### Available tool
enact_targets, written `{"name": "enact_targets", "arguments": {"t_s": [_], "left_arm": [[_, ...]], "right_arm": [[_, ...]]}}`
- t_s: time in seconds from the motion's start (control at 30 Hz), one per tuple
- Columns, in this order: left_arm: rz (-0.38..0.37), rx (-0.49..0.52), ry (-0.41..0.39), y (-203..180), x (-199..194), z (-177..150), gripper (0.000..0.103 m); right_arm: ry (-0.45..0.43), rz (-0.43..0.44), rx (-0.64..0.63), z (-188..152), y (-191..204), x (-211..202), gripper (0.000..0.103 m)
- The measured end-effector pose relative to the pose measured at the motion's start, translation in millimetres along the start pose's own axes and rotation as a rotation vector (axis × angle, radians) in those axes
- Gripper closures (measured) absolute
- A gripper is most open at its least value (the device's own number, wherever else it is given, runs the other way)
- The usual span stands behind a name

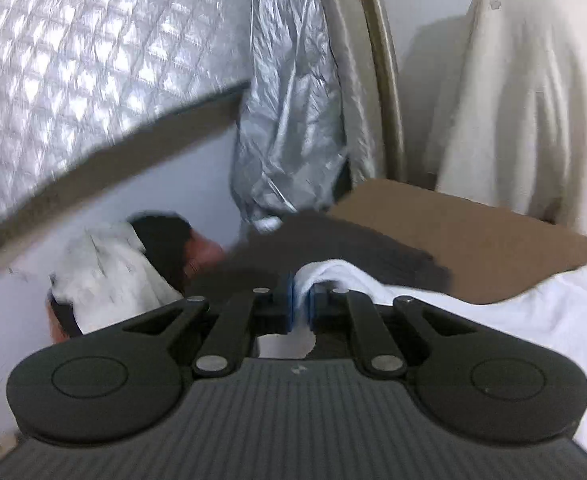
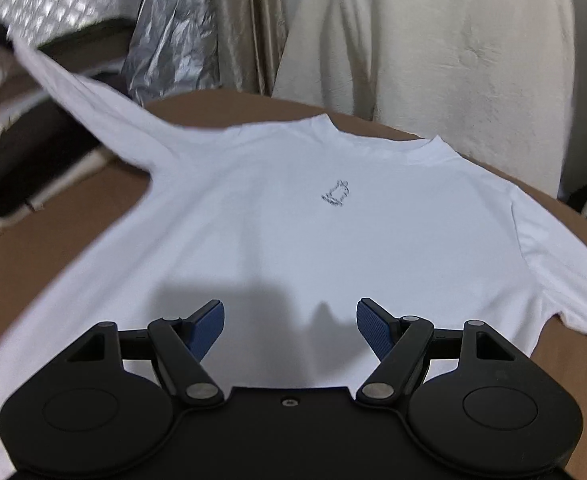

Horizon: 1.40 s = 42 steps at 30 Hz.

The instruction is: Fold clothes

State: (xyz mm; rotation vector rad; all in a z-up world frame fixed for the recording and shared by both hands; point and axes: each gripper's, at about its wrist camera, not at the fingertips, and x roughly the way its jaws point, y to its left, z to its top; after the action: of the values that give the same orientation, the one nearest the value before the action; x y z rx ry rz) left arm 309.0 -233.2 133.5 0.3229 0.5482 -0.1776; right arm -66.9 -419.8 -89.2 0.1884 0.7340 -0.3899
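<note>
The right hand-held gripper (image 2: 289, 320) hovers low over the hem end of the white T-shirt (image 2: 293, 240), its blue ribbed pads (image 2: 207, 330) spread wide with nothing between them. The shirt lies flat on the brown worktop (image 2: 25, 264), collar toward the far edge, a small dark line drawing (image 2: 335, 194) on the chest. The cotton is smooth, with few creases. One sleeve (image 2: 85, 92) is pulled up and away past the worktop's left edge. There the left hand-held gripper (image 1: 301, 300) has its blue pads pressed together on a bunched fold of that white fabric (image 1: 333, 272). Behind hang a crinkled silver cover (image 1: 289, 120), a quilted foil sheet (image 1: 73, 60) and a cream cloth (image 1: 533, 100).
</note>
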Motion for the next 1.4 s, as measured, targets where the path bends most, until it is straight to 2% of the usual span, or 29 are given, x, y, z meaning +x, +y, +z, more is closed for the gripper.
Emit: {"name": "enact_targets", "arguments": {"t_s": [0.07, 0.17, 0.2, 0.27, 0.3, 0.33, 0.43, 0.5, 0.6, 0.63, 0.67, 0.7, 0.77, 0.83, 0.97, 1.0, 1.1, 1.17, 1.23, 1.3, 1.33, 1.4], "left_arm": [[0.061, 0.085, -0.053, -1, 3, 8, 0.096], [0.033, 0.206, -0.206, -11, -11, 2, 0.096], [0.013, 0.248, -0.284, -15, -19, -2, 0.096], [0.048, 0.324, -0.526, -25, -36, -11, 0.095], [0.107, 0.316, -0.601, -32, -43, -17, 0.095], [0.104, 0.273, -0.601, -33, -39, -18, 0.095], [0.073, 0.016, -0.476, -14, -3, -19, 0.095], [0.169, -0.108, -0.405, -3, 26, -35, 0.095], [0.213, -0.222, -0.308, 14, 74, -70, 0.095], [0.210, -0.239, -0.279, 19, 77, -84, 0.095], [0.195, -0.273, -0.269, 27, 83, -97, 0.094], [0.181, -0.307, -0.258, 35, 88, -110, 0.089], [0.199, -0.391, -0.208, 53, 103, -122, 0.082], [0.204, -0.447, -0.165, 61, 101, -129, 0.073], [0.214, -0.558, -0.077, 78, 95, -143, 0.063], [0.217, -0.585, -0.055, 82, 94, -147, 0.053], [0.186, -0.500, -0.075, 67, 68, -154, 0.048], [0.153, -0.417, -0.102, 49, 42, -153, 0.040], [0.096, -0.308, -0.150, 27, 12, -152, 0.031], [0.013, -0.199, -0.169, -1, -18, -157, 0.027], [-0.029, -0.144, -0.178, -14, -32, -160, 0.024], [-0.180, -0.068, -0.127, -45, -50, -173, 0.023]], "right_arm": [[0.020, -0.007, 0.005, 2, 0, 9, 0.025], [0.038, 0.007, 0.019, 4, 0, 18, 0.025], [0.057, 0.017, 0.008, 5, 4, 19, 0.025], [0.094, 0.039, -0.014, 7, 11, 22, 0.025], [0.116, 0.051, -0.026, 8, 15, 24, 0.025], [0.172, 0.083, -0.047, 7, 22, 28, 0.025], [0.248, 0.081, -0.108, 2, 43, 36, 0.025], [0.280, 0.085, -0.144, 1, 54, 32, 0.025], [0.281, 0.085, -0.161, 4, 61, 15, 0.025], [0.266, 0.085, -0.150, 6, 61, 6, 0.025], [0.250, 0.091, -0.116, 8, 58, -3, 0.025], [0.243, 0.097, -0.062, 10, 52, -13, 0.025], [0.232, 0.101, 0.048, 10, 39, -30, 0.025], [0.226, 0.097, 0.159, 8, 25, -46, 0.025], [0.220, 0.093, 0.381, 1, -13, -71, 0.025], [0.212, 0.084, 0.444, -5, -26, -77, 0.024], [0.212, 0.058, 0.628, -22, -61, -84, 0.024], [0.231, 0.053, 0.748, -37, -82, -85, 0.024], [0.258, 0.076, 0.815, -49, -98, -90, 0.024], [0.285, 0.100, 0.866, -62, -114, -96, 0.024], [0.296, 0.112, 0.849, -66, -117, -99, 0.024], [0.317, 0.137, 0.816, -75, -124, -105, 0.024]]}}
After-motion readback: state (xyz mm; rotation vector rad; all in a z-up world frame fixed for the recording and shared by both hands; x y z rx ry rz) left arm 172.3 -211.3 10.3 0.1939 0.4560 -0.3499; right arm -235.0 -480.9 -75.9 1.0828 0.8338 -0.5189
